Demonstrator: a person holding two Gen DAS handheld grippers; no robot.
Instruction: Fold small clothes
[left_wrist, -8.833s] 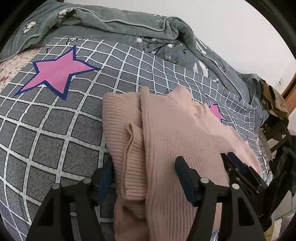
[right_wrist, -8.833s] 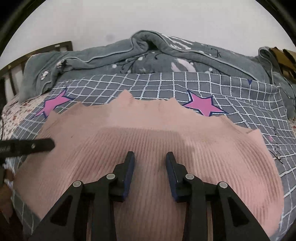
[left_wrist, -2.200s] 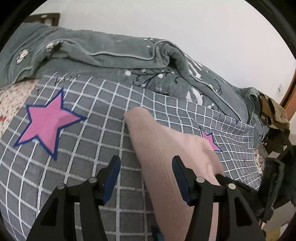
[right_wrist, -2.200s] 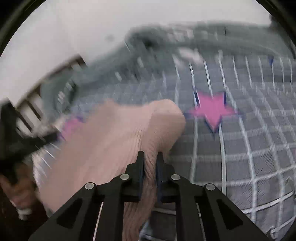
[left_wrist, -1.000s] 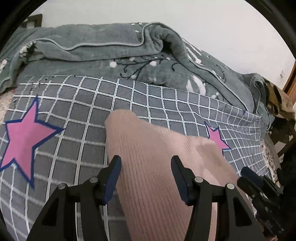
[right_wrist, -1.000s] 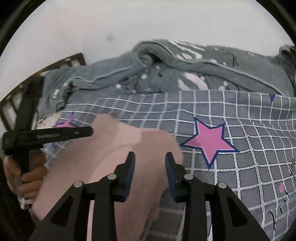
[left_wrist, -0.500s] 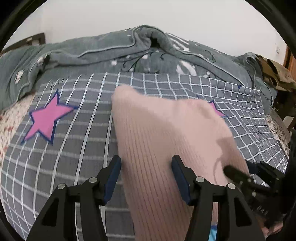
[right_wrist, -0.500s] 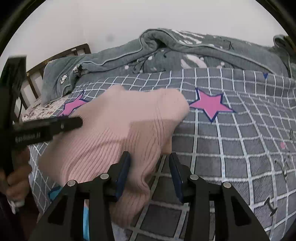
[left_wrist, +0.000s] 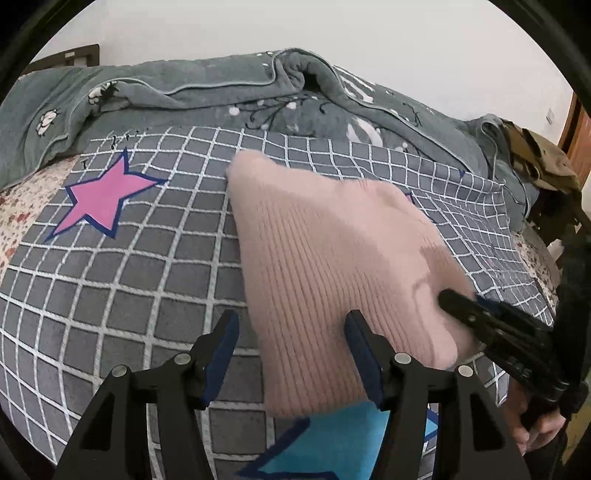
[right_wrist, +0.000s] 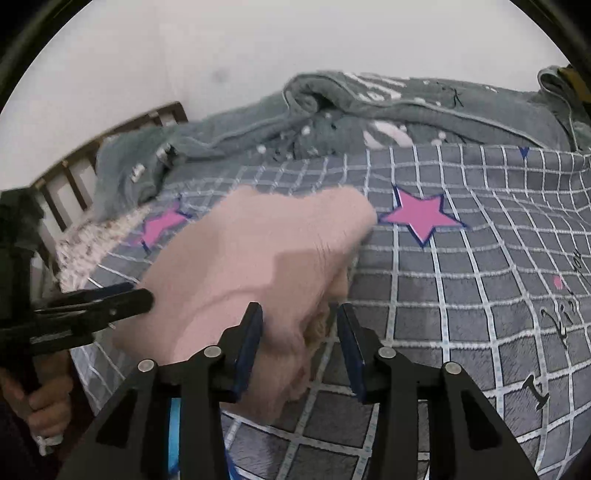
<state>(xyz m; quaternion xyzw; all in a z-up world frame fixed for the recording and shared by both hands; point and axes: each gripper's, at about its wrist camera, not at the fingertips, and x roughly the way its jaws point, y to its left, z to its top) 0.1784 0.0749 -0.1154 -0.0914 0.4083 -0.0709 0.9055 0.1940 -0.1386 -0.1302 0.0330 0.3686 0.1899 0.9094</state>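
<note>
**A:** ok so the pink ribbed sweater (left_wrist: 332, 258) sits folded into a chunky bundle on the grid-and-star bedspread (left_wrist: 129, 277), near the front edge. Left gripper (left_wrist: 290, 354) is spread wide, bundle's near left edge between the jaws but no pinch. Right gripper (right_wrist: 297, 345) has just been closing, with the thick corner between its pads; can't tell if they actually bite yet.

**B:** biggest risk imo: a pinch catching only the top layer, so the fold peels open when lifted. Knit that thick also springs back.

**A:** yep. Around it: rumpled grey blanket (left_wrist: 221, 92) at 12 o'clock, 1 pink star (right_wrist: 421, 218) at 2 o'clock of the bundle in the right view, wooden headboard (right_wrist: 110, 147) at 10. Nothing's blocking, except the 2 grippers crowding 1 bundle.
</note>
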